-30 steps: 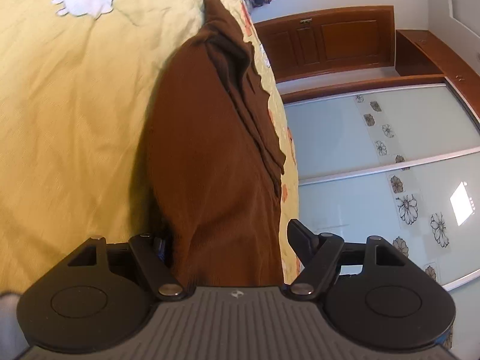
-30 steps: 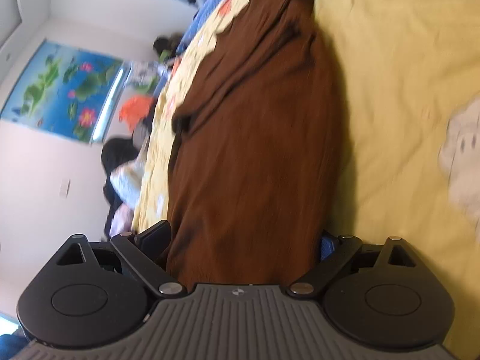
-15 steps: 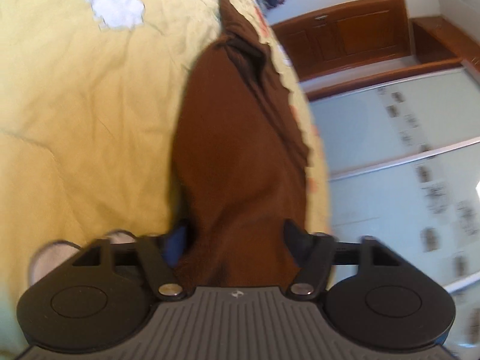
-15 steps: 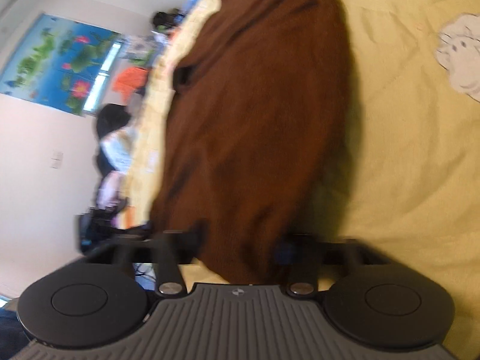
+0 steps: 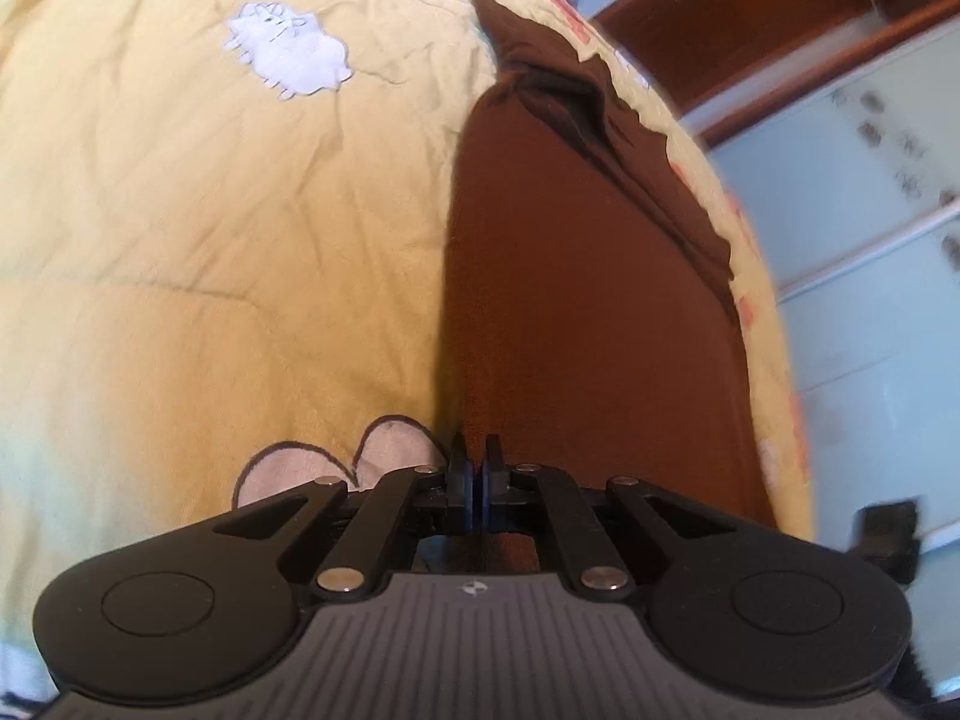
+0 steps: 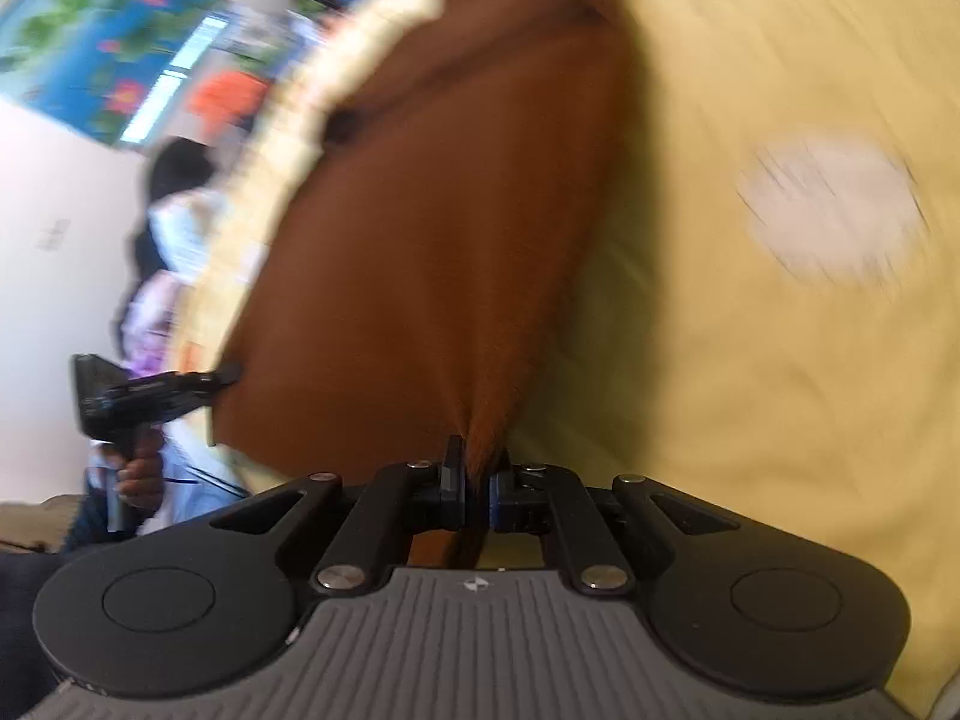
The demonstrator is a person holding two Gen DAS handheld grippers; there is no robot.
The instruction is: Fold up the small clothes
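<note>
1. Brown garment [image 5: 576, 312] stretched along yellow bedspread [image 5: 198, 252] near its edge; left gripper [image 5: 478, 468] now pinched onto near hem, jaws wide apart a second ago.
2. Brown cloth again, blurred: right gripper [image 6: 477, 468] likewise clamped on a bunched corner, open before; other gripper visible at opposite corner. Both corners secured, so probably ready for lifting and folding over.

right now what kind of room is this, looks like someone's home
Most likely a bedroom in a home. The brown garment lies on a yellow quilted bedspread with cartoon animal patches, and beside the bed stand frosted sliding wardrobe doors under wooden cabinets.
</note>
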